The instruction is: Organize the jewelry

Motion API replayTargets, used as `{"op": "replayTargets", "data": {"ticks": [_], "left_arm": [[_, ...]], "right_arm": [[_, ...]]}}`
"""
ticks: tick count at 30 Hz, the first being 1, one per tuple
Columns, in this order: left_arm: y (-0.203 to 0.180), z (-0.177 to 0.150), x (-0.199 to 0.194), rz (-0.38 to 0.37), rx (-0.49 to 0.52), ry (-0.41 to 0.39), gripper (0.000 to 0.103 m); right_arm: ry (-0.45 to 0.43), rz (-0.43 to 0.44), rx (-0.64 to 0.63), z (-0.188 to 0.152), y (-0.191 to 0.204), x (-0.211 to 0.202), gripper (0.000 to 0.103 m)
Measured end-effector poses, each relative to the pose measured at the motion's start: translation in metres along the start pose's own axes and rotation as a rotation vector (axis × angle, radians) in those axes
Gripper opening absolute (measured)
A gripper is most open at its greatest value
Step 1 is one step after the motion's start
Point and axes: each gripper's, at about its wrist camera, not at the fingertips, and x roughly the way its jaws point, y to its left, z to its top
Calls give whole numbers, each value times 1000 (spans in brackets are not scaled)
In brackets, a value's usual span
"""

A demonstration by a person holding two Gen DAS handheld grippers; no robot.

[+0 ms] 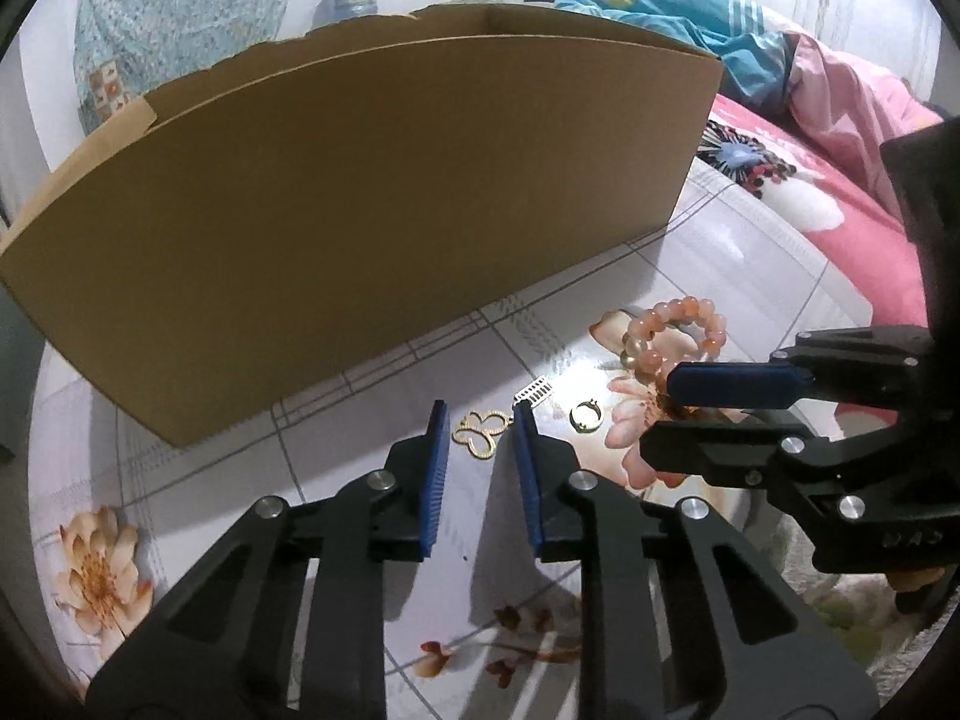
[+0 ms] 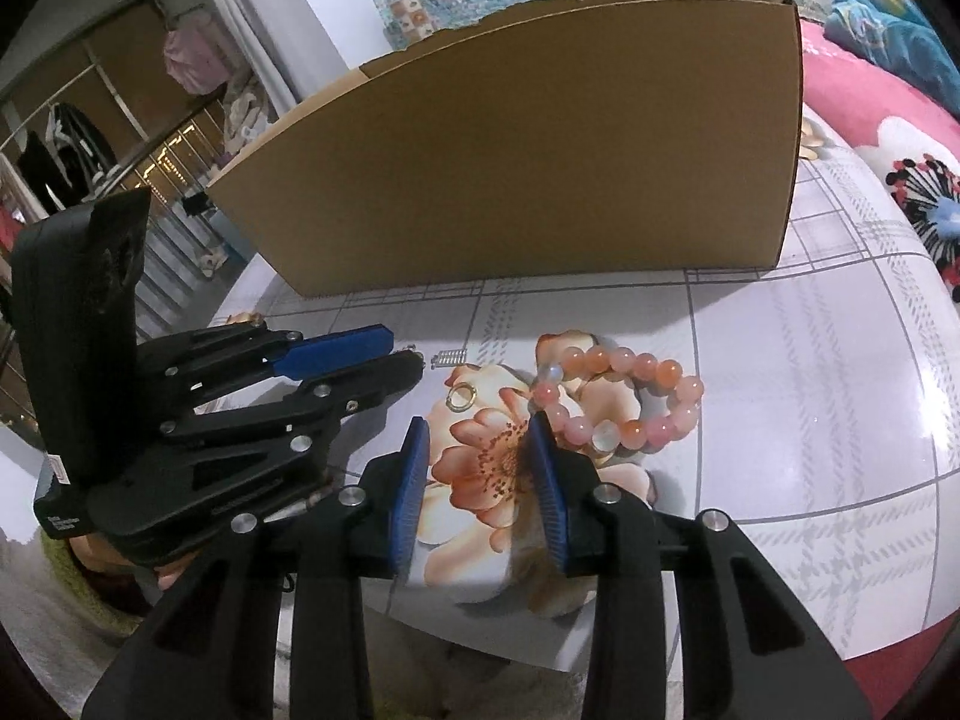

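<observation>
A floral-printed tablecloth (image 1: 360,396) covered the table, and on it stood a large open cardboard box (image 1: 372,210) whose plain brown side filled the far half of both wrist views. In front of the box lay the jewelry, all of it on the cloth and none in the box as far as the views showed. The left gripper (image 1: 480,420) pointed down at the cloth with its blue-padded jaws a narrow way apart; a gold butterfly-shaped pendant (image 1: 480,433) lay between the two fingertips, with the right pad's tip right at the wing's edge, but whether the pads actually pressed on it could not be told. Just beyond that tip lay a small white comb-like piece (image 1: 536,389), and a little to the right a gold ring (image 1: 585,417) rested on a printed flower. The right gripper (image 2: 480,429) came in from the right, its jaws partly open over the printed flower with nothing between them. Its right fingertip stood just beside a bracelet of pink and orange beads (image 2: 624,396), which lay in a loop on the cloth; contact could not be told. From the right wrist view the ring sat between the two grippers.
</observation>
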Motion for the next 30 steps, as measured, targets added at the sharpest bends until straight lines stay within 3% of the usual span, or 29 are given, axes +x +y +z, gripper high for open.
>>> {"op": "replayTargets", "data": {"ticks": [18,30], "left_arm": [[3,-4,-5,1,1,-12,18],[20,-14,-25,34,-40,-43,18]], "right_arm": [[-21,-3,6,-2,-3,-6,34],[-15,-38,-134,5,21,1,34]]}}
